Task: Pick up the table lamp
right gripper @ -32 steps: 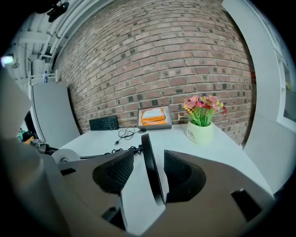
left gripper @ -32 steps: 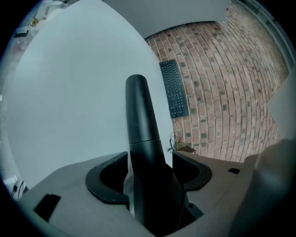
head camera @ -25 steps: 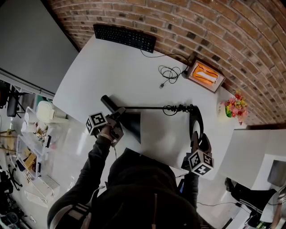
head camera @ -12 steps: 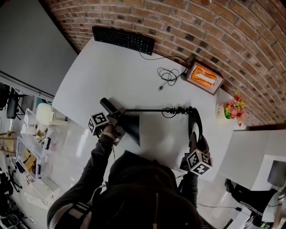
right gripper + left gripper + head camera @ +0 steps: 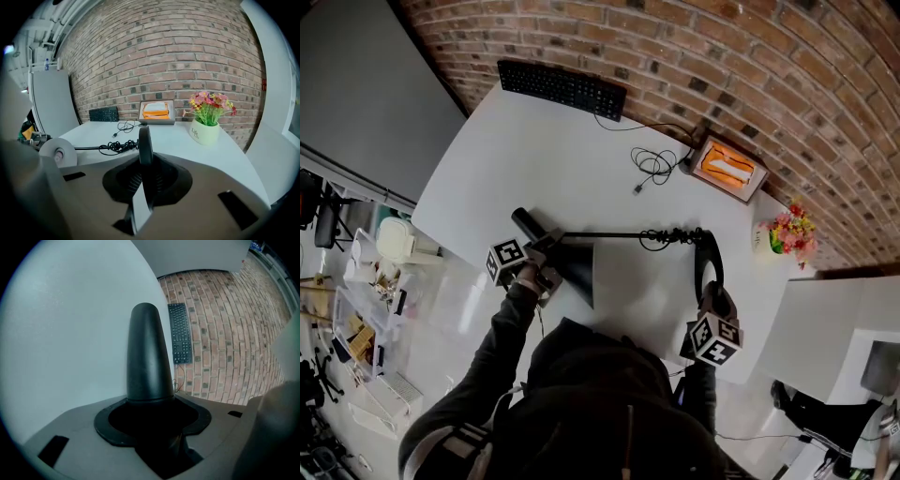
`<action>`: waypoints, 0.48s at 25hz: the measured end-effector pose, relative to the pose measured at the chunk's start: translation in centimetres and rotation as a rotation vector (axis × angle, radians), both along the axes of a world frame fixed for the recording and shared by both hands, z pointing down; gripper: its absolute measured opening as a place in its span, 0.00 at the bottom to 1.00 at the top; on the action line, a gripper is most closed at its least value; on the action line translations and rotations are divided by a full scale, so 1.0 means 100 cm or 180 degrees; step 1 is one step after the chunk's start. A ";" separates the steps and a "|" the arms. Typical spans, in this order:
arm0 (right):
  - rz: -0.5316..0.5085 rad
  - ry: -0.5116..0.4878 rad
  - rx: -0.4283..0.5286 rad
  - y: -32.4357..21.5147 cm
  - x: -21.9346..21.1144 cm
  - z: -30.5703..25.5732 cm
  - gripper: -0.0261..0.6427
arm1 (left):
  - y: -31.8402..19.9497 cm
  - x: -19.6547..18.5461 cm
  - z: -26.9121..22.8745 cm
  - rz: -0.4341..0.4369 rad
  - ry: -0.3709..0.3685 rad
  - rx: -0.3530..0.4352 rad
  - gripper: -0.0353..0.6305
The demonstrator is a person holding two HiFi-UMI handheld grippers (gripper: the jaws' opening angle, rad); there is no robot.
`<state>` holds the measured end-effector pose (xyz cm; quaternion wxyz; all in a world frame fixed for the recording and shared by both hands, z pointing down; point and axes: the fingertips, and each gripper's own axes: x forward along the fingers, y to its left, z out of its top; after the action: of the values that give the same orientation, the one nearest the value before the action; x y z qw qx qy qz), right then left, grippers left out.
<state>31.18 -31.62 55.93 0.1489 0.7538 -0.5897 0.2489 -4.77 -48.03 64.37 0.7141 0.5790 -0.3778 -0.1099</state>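
Observation:
The black table lamp lies on its side on the white table (image 5: pixel 534 141). Its cone shade (image 5: pixel 577 266) is at the left, the thin rod (image 5: pixel 619 233) runs right, and the round base (image 5: pixel 713 262) stands on edge. My left gripper (image 5: pixel 546 253) is closing round the shade's narrow black neck (image 5: pixel 147 357), which fills the gap between its jaws. My right gripper (image 5: pixel 712 298) is closing on the rim of the base disc (image 5: pixel 144 140), which stands upright between its jaws. The shade's pale inside (image 5: pixel 58 152) faces the right gripper view.
A black keyboard (image 5: pixel 562 86) lies at the table's far edge by the brick wall. A loose coiled cable (image 5: pixel 654 164) and a tray with orange contents (image 5: pixel 727 167) lie behind the lamp. A flower pot (image 5: pixel 792 232) stands at the right. Shelves of clutter are at the left.
The right gripper's jaws have drawn in round the lamp base and it has shifted slightly. The left gripper stays at the shade's neck. The lamp has not moved.

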 end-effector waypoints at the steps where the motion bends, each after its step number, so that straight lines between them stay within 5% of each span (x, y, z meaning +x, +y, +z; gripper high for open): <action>1: -0.0024 0.0027 -0.0009 0.000 0.000 0.000 0.08 | 0.000 0.000 0.000 -0.0002 0.0006 0.0000 0.40; 12: -0.0214 0.0178 0.0051 -0.004 0.000 -0.003 0.06 | 0.003 -0.001 -0.003 -0.0078 0.0070 0.0030 0.39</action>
<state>31.20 -32.04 55.61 0.1675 0.7414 -0.6122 0.2178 -4.85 -47.76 64.03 0.7141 0.5764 -0.3765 -0.1267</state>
